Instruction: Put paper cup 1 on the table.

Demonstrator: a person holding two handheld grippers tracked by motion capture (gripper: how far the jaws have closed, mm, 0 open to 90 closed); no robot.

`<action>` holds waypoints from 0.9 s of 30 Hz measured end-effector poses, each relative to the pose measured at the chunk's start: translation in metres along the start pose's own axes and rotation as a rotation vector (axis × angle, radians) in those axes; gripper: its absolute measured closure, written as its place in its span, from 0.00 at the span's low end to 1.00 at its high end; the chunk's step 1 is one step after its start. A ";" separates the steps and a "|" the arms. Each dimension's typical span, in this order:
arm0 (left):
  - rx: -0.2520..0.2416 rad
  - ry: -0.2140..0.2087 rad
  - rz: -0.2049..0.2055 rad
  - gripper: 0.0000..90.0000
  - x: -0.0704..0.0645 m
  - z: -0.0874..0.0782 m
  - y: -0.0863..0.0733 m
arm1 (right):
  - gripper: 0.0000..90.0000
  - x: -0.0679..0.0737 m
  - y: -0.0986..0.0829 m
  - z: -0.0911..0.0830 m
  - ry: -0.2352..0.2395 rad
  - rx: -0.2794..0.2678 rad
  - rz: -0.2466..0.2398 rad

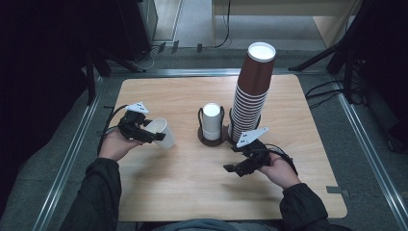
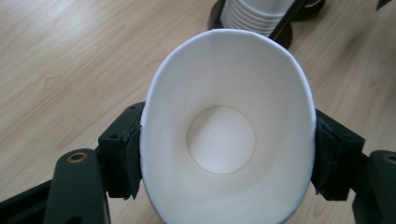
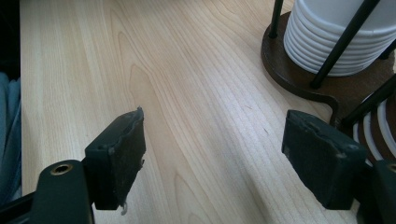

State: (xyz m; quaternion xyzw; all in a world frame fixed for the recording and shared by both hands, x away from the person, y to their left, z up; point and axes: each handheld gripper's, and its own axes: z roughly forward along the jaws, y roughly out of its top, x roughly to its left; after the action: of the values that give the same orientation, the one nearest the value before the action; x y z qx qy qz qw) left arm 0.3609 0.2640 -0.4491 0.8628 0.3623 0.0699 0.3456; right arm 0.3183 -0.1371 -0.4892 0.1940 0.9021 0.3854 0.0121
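Left hand-held gripper clamps plain white cup, no print; right hand-held gripper spread wide, w/o load.

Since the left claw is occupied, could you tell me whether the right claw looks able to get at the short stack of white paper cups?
Probably yes: the right claw is open and empty, and bare table lies between it and the short stack of white paper cups.

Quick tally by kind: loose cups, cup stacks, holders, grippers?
Loose white cup, squeezed in the left gripper: 1
White cup stack: 1
Brown cup stack: 1
Double holder stand: 1
Grippers, counting the open right gripper: 2
Total: 6
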 end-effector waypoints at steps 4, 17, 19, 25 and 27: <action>0.009 0.040 -0.018 0.28 0.004 -0.001 -0.003 | 0.24 -0.001 -0.001 0.000 0.002 0.007 0.002; 0.007 0.131 -0.075 0.26 0.022 -0.008 -0.013 | 0.24 -0.001 -0.001 0.001 0.004 0.016 0.007; 0.010 0.149 -0.083 0.25 0.025 -0.008 -0.014 | 0.24 -0.001 -0.001 0.001 0.002 0.016 0.005; 0.011 0.180 -0.100 0.24 0.031 -0.007 -0.017 | 0.24 -0.002 0.000 0.001 0.006 0.012 0.004; 0.016 0.186 -0.103 0.24 0.033 -0.006 -0.018 | 0.24 -0.002 -0.001 0.002 0.005 0.013 0.004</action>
State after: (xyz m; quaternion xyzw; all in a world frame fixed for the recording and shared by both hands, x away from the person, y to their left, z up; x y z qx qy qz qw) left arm 0.3725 0.2984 -0.4604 0.8355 0.4374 0.1288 0.3067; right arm 0.3202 -0.1370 -0.4911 0.1950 0.9042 0.3799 0.0079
